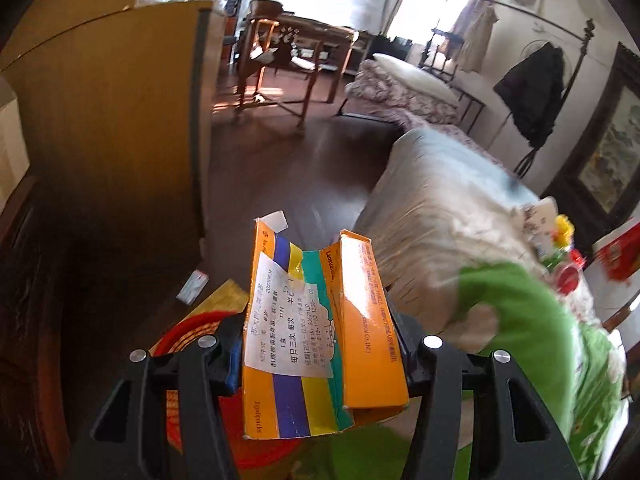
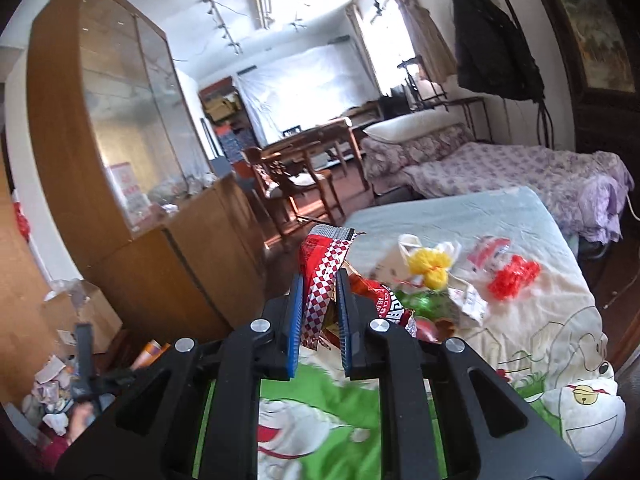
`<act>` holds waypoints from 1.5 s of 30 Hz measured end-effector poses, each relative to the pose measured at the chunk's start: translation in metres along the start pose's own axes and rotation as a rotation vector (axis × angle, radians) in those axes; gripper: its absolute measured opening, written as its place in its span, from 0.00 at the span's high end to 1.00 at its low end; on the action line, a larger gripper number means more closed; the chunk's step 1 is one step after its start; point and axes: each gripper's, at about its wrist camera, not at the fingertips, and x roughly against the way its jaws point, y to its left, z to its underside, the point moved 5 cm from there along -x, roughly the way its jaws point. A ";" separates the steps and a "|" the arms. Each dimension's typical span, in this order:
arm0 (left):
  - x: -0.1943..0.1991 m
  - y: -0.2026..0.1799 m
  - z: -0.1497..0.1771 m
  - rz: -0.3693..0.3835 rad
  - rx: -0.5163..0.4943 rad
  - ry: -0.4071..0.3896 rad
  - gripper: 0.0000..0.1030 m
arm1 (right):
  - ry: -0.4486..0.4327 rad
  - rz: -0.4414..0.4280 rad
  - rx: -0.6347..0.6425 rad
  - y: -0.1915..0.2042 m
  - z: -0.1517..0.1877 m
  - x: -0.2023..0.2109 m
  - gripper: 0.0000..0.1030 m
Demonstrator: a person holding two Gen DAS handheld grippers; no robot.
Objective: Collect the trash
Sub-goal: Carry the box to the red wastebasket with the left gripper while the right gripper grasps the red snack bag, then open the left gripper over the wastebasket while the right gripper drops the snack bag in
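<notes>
My left gripper is shut on an orange medicine box with purple, yellow and green stripes and a white label. The box is torn open at its top and hangs over a red basket on the floor beside the bed. My right gripper is shut on a red-and-white checkered wrapper, lifted just above the bed's near end. More trash lies on the bed beyond it: a red snack bag, a yellow item in a clear bag, a red crumpled piece and a white-and-red packet.
The bed carries a green cartoon blanket. A tall wooden cabinet stands to the left across a dark floor. A small white packet lies on that floor. Crumpled paper and a cardboard box sit by the cabinet.
</notes>
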 end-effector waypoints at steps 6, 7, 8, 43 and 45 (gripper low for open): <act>-0.018 0.032 0.032 -0.059 0.008 0.059 0.47 | -0.010 -0.056 -0.005 0.020 -0.011 0.010 0.83; -0.021 0.036 0.036 -0.066 0.010 0.070 0.47 | -0.009 -0.065 0.006 0.025 -0.012 0.011 0.83; -0.025 0.040 0.040 -0.070 0.013 0.079 0.47 | -0.006 -0.074 0.015 0.029 -0.012 0.012 0.83; 0.027 0.186 0.065 -0.398 0.170 -0.012 0.06 | 0.669 -0.420 0.248 0.232 0.184 -0.172 0.63; 0.027 0.182 0.063 -0.388 0.165 -0.015 0.06 | 0.654 -0.420 0.243 0.229 0.179 -0.169 0.63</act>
